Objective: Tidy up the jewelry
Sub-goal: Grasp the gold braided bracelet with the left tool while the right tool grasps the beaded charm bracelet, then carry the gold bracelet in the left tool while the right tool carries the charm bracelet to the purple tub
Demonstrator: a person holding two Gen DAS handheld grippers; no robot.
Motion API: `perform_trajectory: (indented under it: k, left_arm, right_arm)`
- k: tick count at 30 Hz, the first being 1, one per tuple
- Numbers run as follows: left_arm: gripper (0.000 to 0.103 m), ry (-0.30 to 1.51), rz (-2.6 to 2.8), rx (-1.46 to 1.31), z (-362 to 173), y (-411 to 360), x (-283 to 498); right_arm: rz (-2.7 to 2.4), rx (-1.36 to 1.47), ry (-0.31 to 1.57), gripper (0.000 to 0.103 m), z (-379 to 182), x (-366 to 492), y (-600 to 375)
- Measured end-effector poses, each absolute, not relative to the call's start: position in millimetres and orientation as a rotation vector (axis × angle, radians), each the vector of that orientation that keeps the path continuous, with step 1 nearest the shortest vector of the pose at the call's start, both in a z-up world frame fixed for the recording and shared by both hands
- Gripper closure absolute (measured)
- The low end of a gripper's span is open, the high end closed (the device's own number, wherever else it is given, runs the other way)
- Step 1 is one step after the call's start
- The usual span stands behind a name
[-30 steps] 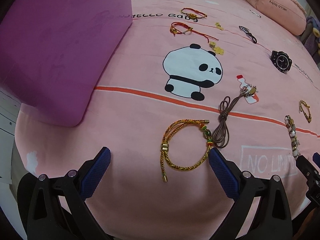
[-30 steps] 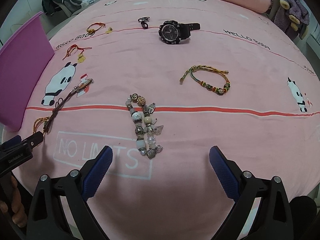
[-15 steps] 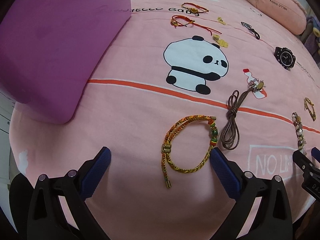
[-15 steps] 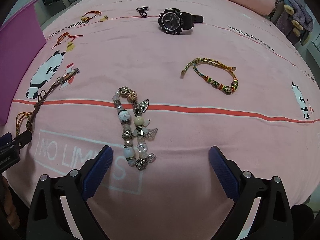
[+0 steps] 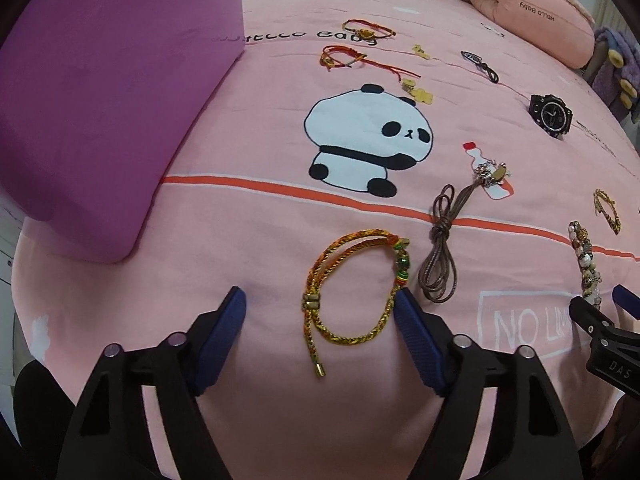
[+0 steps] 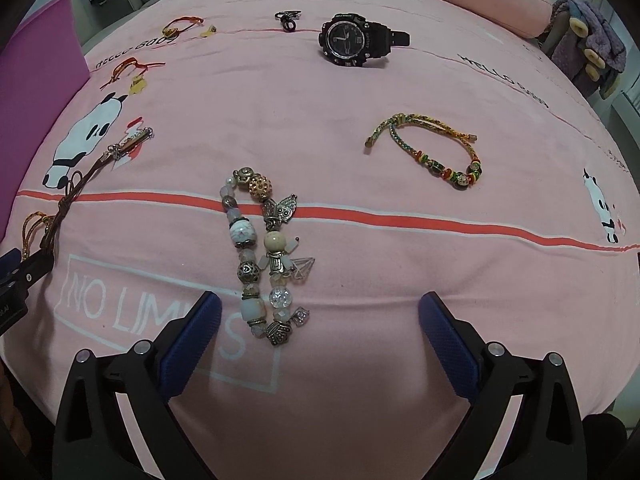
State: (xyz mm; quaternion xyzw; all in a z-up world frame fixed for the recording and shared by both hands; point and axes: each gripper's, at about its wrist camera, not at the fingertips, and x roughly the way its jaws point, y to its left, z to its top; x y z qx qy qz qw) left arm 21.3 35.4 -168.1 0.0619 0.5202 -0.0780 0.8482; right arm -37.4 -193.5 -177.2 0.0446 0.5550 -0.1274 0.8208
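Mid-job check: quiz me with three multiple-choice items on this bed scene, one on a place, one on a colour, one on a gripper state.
1. The brown cord necklace lies where?
A) on the purple box
B) beside the gold braided bracelet
C) on the watch

2. Colour of the wristwatch?
A) black
B) white
C) red

3. The right gripper is:
A) shut on the beaded bracelet
B) open
C) shut, empty

Answers:
1 B, the cord lies just past that bracelet's beaded side.
2 A, case and strap are black.
3 B, its fingers stand wide apart.

Cord necklace (image 5: pixel 438 254) right of braided bracelet (image 5: pixel 352 280), watch (image 5: pixel 551 114) far behind
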Motion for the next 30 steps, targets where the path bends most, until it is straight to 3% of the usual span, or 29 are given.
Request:
perform_trajectory:
  k: [3,5,7,9,12,16,30]
  left_arm:
    - [0.062,1.086,-0.207,0.133,-165.1,29.1,19.1]
    - [0.086,1.089,-0.241,0.129,-164.0,25.6,18.0]
    - [0.095,1.096,-0.265,0.124,-164.1,23.3,17.5]
    - [0.095,1.094,-0.27,0.128,-163.3,22.6,16.5]
    - [0.095,1.101,-0.281,0.105,-161.8,25.0,17.1]
    - [0.095,1.109,-0.288,0.1,-158.5,25.3,15.6]
    - [0.095,1.089,-0.347,0.047,-129.4,27.3,6.2]
  right_arm:
    - [-0.26,0.092,1.189,0.009,-176.2,-36.3,-193.2]
    - [-0.252,0.096,1.189,0.01,-175.3,-36.9,-193.4]
    - [-0.243,0.107,1.187,0.013,-175.3,-37.3,-194.8]
    - [-0.228,0.107,1.181,0.019,-173.6,-38.5,-193.3]
    - [-0.192,0.079,1.169,0.042,-170.0,-39.8,-184.6]
    - [-0.149,0.105,1.161,0.088,-164.7,-40.6,-182.3]
    - [-0.09,0.283,1.108,0.088,-139.4,-58.6,-191.5]
